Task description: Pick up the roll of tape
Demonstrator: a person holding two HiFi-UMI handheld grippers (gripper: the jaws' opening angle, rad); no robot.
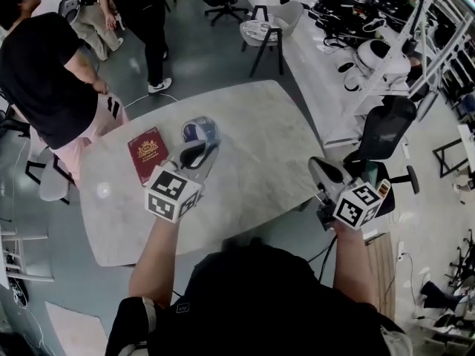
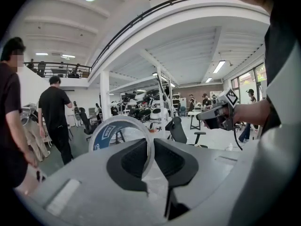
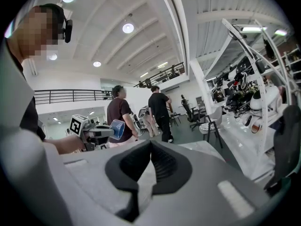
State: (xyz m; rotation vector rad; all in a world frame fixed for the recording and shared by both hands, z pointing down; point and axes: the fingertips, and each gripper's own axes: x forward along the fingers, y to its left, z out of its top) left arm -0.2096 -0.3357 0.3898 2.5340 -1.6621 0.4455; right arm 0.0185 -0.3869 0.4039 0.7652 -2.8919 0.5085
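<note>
The roll of tape (image 1: 199,130) is a clear ring with a blue and white core, held up above the grey marble table (image 1: 245,124). My left gripper (image 1: 199,151) is shut on its rim. In the left gripper view the tape (image 2: 113,133) stands upright, its wall pinched between the dark pads of the left gripper (image 2: 151,149). My right gripper (image 1: 320,172) hovers off the table's right edge, shut with nothing in it. In the right gripper view its jaws (image 3: 150,147) meet at the tips, and the left gripper (image 3: 94,132) with the tape (image 3: 117,128) shows at the left.
A red booklet (image 1: 148,154) lies on the table left of the tape. A person in black (image 1: 41,73) stands at the table's far left corner, another (image 1: 145,21) further back. A black office chair (image 1: 386,136) and white shelving (image 1: 386,58) stand at the right.
</note>
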